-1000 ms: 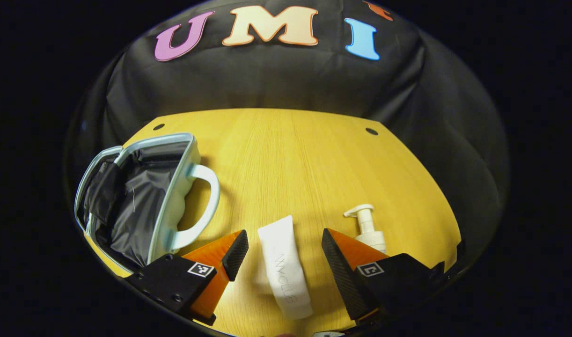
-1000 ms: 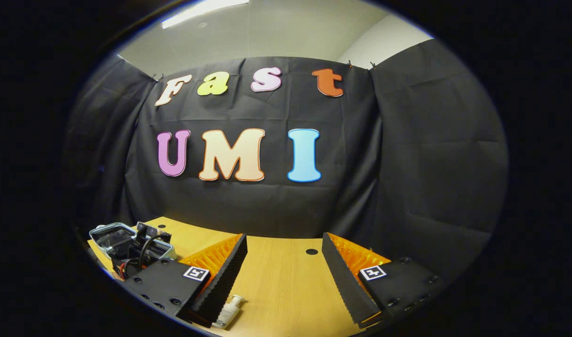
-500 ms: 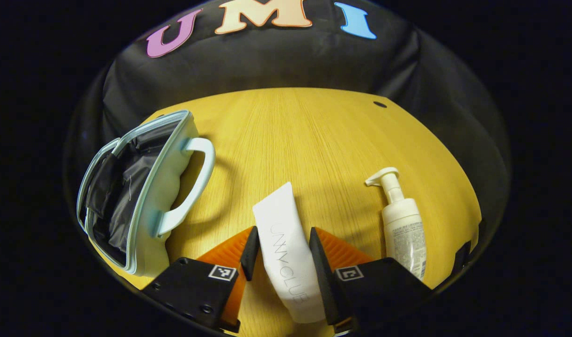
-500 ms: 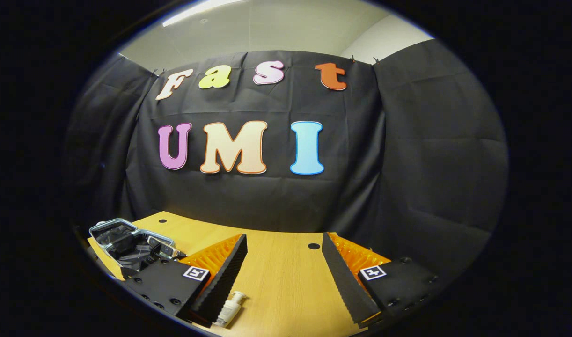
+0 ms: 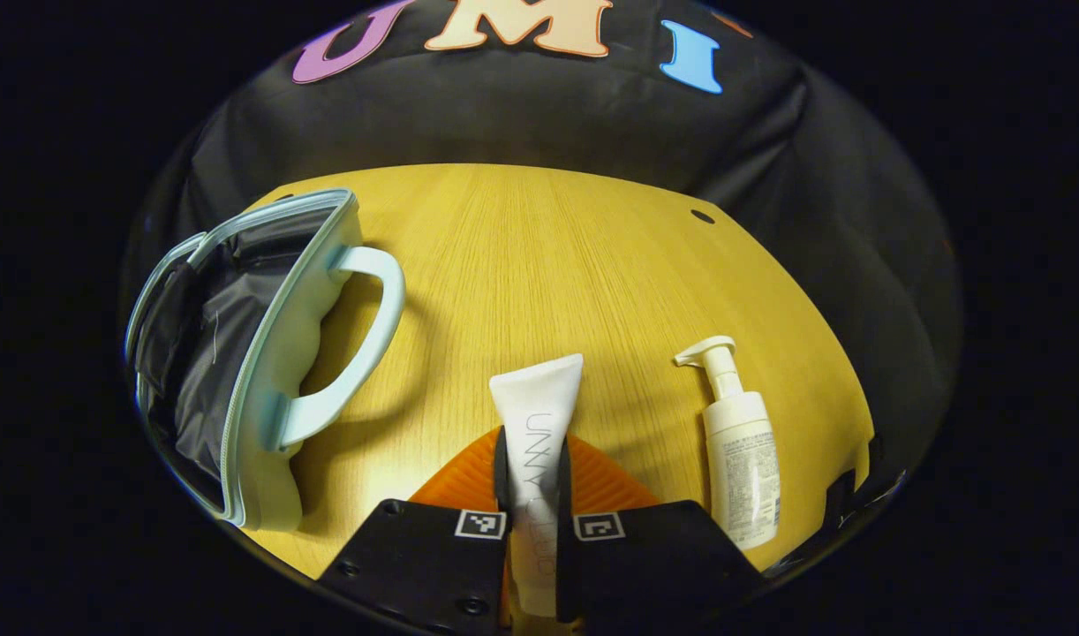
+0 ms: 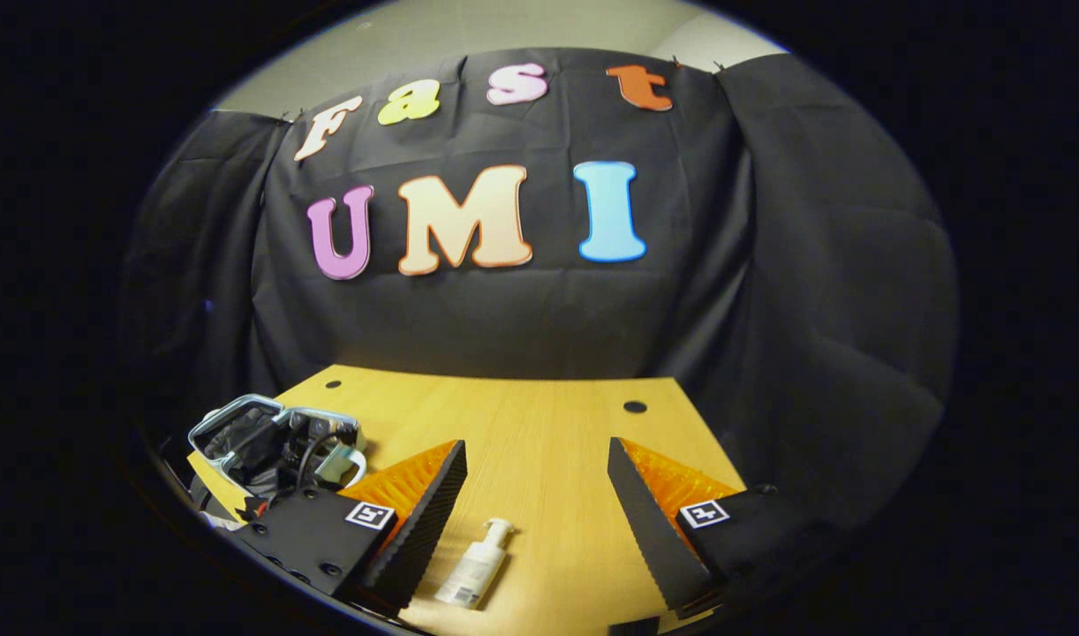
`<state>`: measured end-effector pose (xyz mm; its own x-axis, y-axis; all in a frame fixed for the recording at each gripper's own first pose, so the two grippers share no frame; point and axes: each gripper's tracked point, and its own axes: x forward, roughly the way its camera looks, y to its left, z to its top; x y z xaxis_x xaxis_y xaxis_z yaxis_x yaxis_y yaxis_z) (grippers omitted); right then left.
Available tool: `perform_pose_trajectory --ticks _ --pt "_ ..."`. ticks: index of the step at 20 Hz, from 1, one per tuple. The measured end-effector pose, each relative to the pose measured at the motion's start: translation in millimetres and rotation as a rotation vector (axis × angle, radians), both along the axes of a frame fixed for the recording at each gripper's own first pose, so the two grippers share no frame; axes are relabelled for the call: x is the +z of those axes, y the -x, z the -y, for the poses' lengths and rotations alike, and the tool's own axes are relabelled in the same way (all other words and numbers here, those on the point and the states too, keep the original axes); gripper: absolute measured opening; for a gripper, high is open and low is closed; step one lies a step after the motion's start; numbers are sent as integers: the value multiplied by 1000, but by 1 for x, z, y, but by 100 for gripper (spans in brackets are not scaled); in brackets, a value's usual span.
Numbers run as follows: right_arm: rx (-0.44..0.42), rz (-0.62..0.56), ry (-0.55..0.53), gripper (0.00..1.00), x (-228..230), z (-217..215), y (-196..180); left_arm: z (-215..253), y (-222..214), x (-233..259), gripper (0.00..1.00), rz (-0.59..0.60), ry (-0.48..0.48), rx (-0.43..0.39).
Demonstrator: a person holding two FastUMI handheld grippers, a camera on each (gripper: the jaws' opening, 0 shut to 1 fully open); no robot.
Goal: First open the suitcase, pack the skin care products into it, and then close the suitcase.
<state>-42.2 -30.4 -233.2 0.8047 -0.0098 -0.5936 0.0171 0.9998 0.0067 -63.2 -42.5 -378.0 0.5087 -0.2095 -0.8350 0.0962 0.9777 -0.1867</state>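
Note:
In the left gripper view my left gripper [image 5: 531, 477] is shut on a white tube [image 5: 537, 415], whose flat end points away from me over the wooden table [image 5: 548, 256]. The pale blue suitcase [image 5: 305, 349] lies open at the left, its dark lining [image 5: 199, 353] showing and its handle [image 5: 363, 344] facing the tube. A white pump bottle [image 5: 738, 442] lies flat to the right of the tube. In the right gripper view my right gripper [image 6: 535, 495] is open above the table, with the pump bottle [image 6: 476, 565] near its left finger and the suitcase [image 6: 266, 437] far left.
The black cloth wall [image 6: 504, 327] closes off the back and sides of the table. Two small round holes [image 6: 635, 406] sit near the table's far edge. The table's right rim [image 5: 857, 415] runs close to the pump bottle.
My left gripper has closed on the white tube and raised it off the table. My right gripper has tilted downward, bringing more of the table and the pump bottle into its view.

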Motion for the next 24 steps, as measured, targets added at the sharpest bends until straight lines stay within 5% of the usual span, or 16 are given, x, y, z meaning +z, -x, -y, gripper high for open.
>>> perform_pose_trajectory --ticks 7,18,24 --pt "18 -318 -25 100 -111 -31 39 1 0 0 8 -2 61 -26" --pt "63 -594 2 100 -202 -56 87 0 1 0 7 30 70 -48" --pt "78 -662 41 71 -224 -58 103 2 0 2 7 37 67 -56"
